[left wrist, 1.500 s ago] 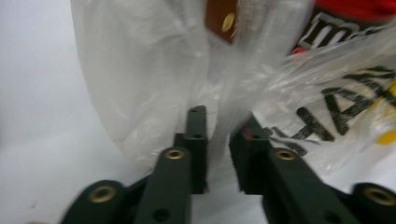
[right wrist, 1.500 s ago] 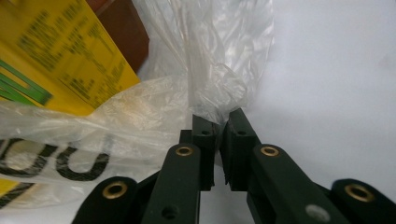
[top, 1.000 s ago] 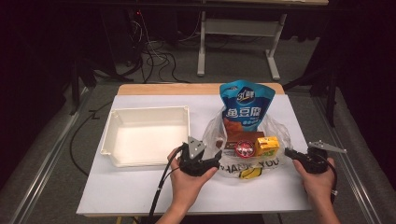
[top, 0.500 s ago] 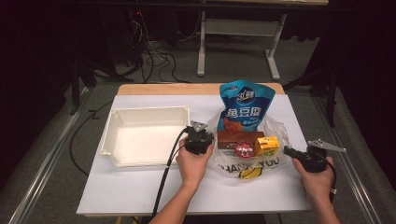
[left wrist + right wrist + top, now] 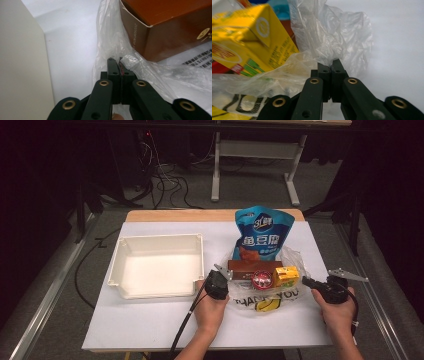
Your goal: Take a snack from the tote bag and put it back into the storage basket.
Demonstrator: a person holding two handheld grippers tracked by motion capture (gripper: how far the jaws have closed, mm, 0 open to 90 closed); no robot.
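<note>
A clear plastic bag (image 5: 296, 261) lies on the white table, printed with "THANK YOU". It holds a blue snack pouch (image 5: 262, 235), a brown box (image 5: 250, 266), a red can (image 5: 261, 280) and a yellow carton (image 5: 285, 275). My left gripper (image 5: 225, 276) is at the bag's left edge. Its jaws have just been closing and now pinch the film (image 5: 125, 61) beside the brown box (image 5: 170, 27). At the bag's right edge my right gripper (image 5: 305, 280) is shut on a fold of film (image 5: 337, 32) next to the yellow carton (image 5: 254, 37).
A shallow white tray (image 5: 160, 238) stands to the left of the bag, and its wall (image 5: 22, 62) is close beside my left gripper. Bare white tabletop (image 5: 150, 320) runs along the front. Cables and desk legs lie on the floor behind the table.
My left hand moved forward and down from the table's front to the bag's left edge, and its jaws went from open to shut on the film. The right hand stayed put.
</note>
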